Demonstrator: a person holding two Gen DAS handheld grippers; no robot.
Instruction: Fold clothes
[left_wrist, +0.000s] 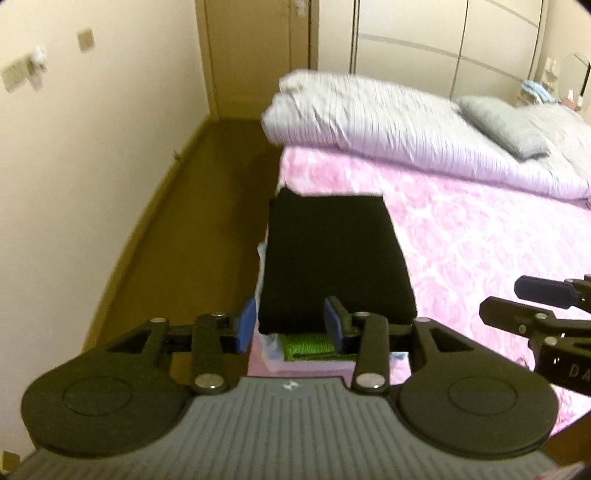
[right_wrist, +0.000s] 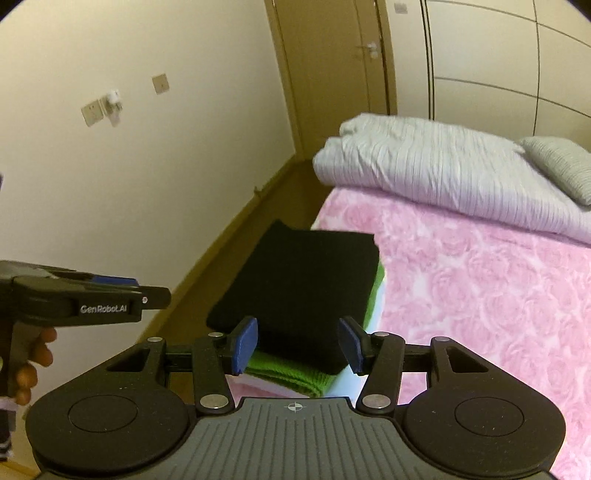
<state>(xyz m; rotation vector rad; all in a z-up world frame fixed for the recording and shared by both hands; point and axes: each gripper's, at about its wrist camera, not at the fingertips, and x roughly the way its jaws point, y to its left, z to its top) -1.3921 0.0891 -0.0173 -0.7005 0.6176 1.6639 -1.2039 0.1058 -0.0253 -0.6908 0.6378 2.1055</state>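
Note:
A folded black garment (left_wrist: 332, 258) lies on top of a stack at the left edge of the pink bed (left_wrist: 480, 240). Under it a folded green knit (left_wrist: 308, 345) shows, with pale clothes below. My left gripper (left_wrist: 290, 326) is open, its blue pads apart just before the black garment's near edge. My right gripper (right_wrist: 297, 345) is open too, hovering above the near edge of the same black garment (right_wrist: 299, 280); the green knit (right_wrist: 291, 376) peeks out beneath. Each gripper shows at the edge of the other's view; neither holds anything.
A folded striped duvet (left_wrist: 388, 114) and a grey pillow (left_wrist: 502, 125) lie at the far end of the bed. A narrow wooden floor strip (left_wrist: 192, 229) runs between bed and cream wall, ending at a door (right_wrist: 332, 74). Wardrobes stand behind.

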